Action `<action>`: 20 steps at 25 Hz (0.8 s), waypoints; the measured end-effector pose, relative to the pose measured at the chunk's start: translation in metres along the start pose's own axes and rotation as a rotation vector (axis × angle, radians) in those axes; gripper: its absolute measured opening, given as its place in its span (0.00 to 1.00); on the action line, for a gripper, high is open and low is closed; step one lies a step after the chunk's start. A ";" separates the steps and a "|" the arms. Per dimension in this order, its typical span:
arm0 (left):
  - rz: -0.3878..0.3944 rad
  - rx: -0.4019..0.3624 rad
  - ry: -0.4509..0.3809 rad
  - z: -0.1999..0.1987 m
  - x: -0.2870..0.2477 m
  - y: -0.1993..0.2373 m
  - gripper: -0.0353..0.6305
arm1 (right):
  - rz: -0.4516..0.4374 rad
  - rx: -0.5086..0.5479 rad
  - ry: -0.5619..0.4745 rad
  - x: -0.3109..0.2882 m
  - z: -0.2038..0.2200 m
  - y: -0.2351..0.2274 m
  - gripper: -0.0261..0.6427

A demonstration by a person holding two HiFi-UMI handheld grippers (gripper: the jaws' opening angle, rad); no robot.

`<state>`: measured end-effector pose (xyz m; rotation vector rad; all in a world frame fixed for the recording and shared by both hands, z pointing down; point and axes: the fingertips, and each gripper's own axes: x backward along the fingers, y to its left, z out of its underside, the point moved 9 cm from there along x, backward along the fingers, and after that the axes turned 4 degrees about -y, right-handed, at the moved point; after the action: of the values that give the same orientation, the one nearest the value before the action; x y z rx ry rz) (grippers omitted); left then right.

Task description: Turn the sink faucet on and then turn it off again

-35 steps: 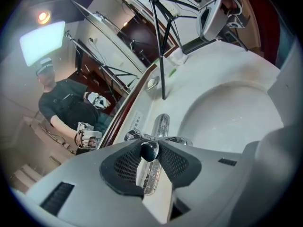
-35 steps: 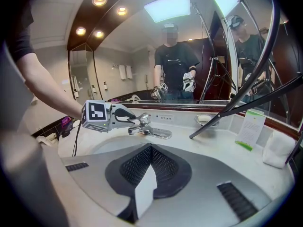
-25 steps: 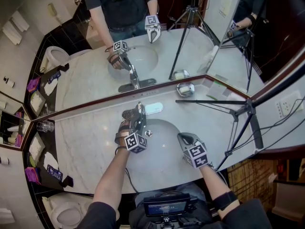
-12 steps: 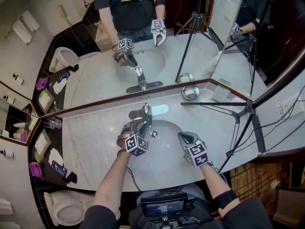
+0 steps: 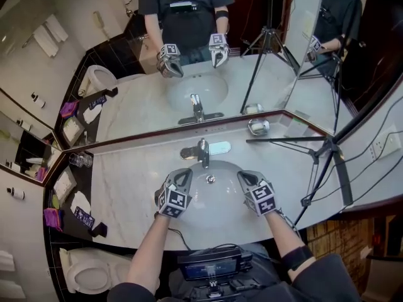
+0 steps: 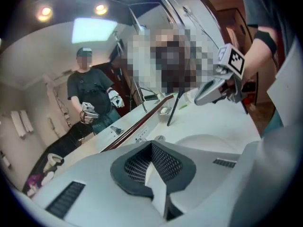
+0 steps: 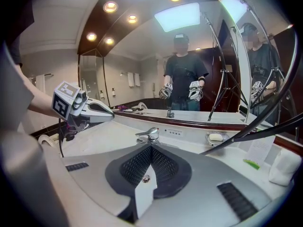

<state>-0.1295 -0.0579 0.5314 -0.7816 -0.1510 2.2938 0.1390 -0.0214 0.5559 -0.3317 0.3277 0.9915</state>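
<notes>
1. Location of the faucet: the faucet (image 5: 203, 151) stands at the middle of the back edge of the sink basin (image 5: 217, 207), on the marble countertop (image 5: 126, 187), just in front of the mirror (image 5: 151, 102). In the right gripper view its lever (image 7: 148, 134) lies low over the body.
2. Left gripper (image 5: 182, 176): it hangs over the near left part of the basin, apart from the faucet. Its jaws have just been closing and now meet pad to pad. The left gripper view shows nothing between them.
3. Right gripper (image 5: 244, 176): it hangs over the near right part of the basin, also apart from the faucet. Its jaws are clenched together on nothing, and the drain (image 5: 211, 178) shows beyond their tips.
4. Water: no stream is visible below the spout in the head view or the right gripper view.
5. Progress, as a judgement:
   - The faucet appears to be off, and neither gripper touches it.
   - This fits either a finished on-and-off cycle or one not begun; these views alone do not settle which.
   - If the cycle is finished, nothing is left to do. If not, a gripper must go to the lever, lift it, then press it down.
</notes>
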 end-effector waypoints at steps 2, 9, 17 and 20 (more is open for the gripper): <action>0.003 0.089 -0.041 -0.004 0.019 0.003 0.06 | 0.001 0.002 -0.002 0.000 -0.001 0.000 0.07; 0.022 0.357 -0.148 0.002 0.071 0.003 0.06 | 0.010 0.009 0.003 0.005 -0.003 0.004 0.07; -0.043 0.564 -0.187 0.032 0.100 -0.003 0.06 | 0.023 0.024 0.005 0.013 0.000 0.000 0.07; -0.041 0.566 -0.186 0.036 0.104 -0.009 0.05 | 0.025 0.018 0.002 0.015 0.001 0.001 0.07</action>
<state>-0.2047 0.0207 0.5124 -0.2704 0.3822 2.2023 0.1460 -0.0096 0.5506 -0.3126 0.3433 1.0117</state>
